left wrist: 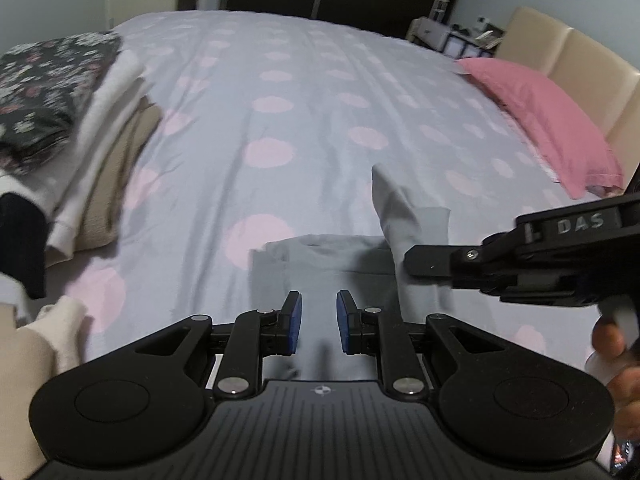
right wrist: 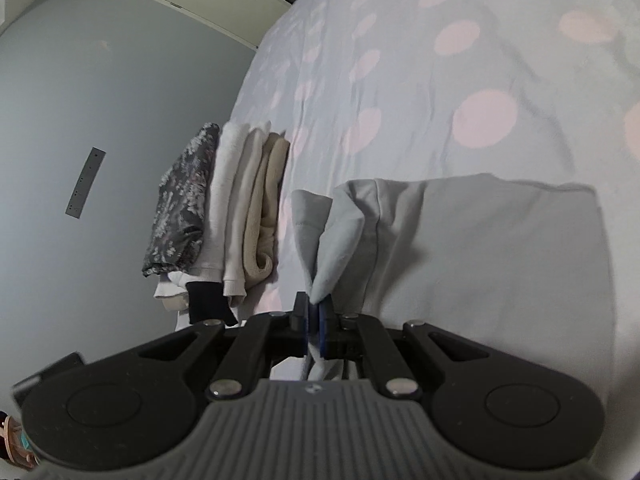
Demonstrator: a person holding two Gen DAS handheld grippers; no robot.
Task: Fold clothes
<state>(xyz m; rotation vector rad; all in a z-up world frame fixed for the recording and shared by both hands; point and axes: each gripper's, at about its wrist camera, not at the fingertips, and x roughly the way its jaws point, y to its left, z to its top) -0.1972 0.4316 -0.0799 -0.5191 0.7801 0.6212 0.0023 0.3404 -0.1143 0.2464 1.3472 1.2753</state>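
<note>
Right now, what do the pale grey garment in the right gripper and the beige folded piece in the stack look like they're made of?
Pale grey garment: looks like matte cotton jersey, soft drape, smooth face, stitched hem; the right gripper pinches it flat. Beige folded piece: probably a thicker knit or fleece, with a textured surface and bulky rolled edge.

Item: pale grey garment (left wrist: 340, 276), soft plain knit, lying partly flat on the dotted bed cover, with one section (right wrist: 340, 236) lifted off the bed into an upright peaked fold. Item: stack of folded clothes (left wrist: 80, 140) at the bed's edge, well apart from the grey piece: dark floral fabric on top, white and beige pieces beneath, a black item beside.
</note>
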